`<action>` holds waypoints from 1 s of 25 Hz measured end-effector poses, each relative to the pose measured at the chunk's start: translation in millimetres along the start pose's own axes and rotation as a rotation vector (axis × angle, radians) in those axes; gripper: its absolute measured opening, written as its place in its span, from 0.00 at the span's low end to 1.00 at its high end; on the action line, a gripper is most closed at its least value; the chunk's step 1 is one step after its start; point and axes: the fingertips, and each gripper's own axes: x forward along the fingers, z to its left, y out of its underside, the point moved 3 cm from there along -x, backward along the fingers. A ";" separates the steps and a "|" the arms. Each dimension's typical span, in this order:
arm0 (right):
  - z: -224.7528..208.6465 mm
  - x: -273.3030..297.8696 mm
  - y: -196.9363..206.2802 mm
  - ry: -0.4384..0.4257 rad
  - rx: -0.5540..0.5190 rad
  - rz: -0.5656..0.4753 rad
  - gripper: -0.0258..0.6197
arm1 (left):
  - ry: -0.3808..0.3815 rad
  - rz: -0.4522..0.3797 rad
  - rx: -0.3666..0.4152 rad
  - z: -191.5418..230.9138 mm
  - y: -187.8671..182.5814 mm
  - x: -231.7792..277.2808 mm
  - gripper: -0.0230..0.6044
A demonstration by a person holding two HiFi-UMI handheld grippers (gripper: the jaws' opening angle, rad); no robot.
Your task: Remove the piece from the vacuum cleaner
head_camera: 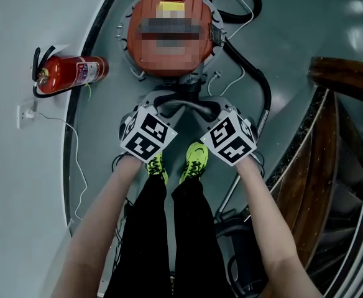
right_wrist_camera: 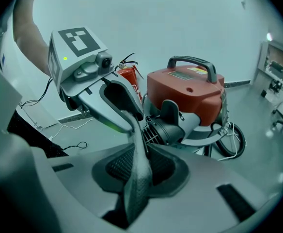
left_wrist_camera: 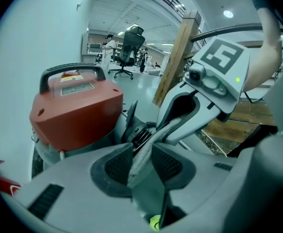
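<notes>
Grey floor: orange vacuum cleaner, fire extinguisher lying flat, black hose, white cable.

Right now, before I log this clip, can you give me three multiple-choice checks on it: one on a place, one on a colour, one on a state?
1. In the head view, the fire extinguisher is:
A. to the left of the vacuum cleaner
B. on the wooden stairs
C. between the person's shoes

2. The vacuum cleaner's top is:
A. blue
B. white
C. red-orange

3. Between the jaws of the right gripper there is:
A. nothing
B. a grey piece
C. the black hose

Answers:
1. A, as the head view shows it on the floor at the vacuum cleaner's left.
2. C, as all three views show the red-orange shell.
3. B, as the right gripper view shows the grey piece standing between its jaws, which are closing.
</notes>
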 end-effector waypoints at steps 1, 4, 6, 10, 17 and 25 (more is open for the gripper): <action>-0.2 0.1 -0.4 -0.001 0.000 -0.002 0.15 | -0.002 0.002 0.001 -0.1 -0.1 0.0 0.24; -0.3 -0.1 0.5 -0.001 -0.001 0.001 0.15 | -0.002 0.010 0.020 -1.0 0.4 -1.0 0.23; 0.3 -0.6 1.0 0.001 -0.004 0.003 0.15 | 0.002 0.015 0.033 -2.2 1.5 -2.6 0.21; 0.6 -0.4 0.5 0.007 -0.013 0.005 0.15 | 0.002 0.021 0.038 -2.3 2.1 -3.7 0.20; 5.2 -1.6 1.0 0.007 -0.032 0.012 0.15 | -0.004 0.025 0.050 -6.8 4.5 -6.9 0.19; 14.8 -5.1 1.5 0.006 -0.046 0.014 0.15 | -0.007 0.020 0.059 -13.7 8.9 -13.8 0.18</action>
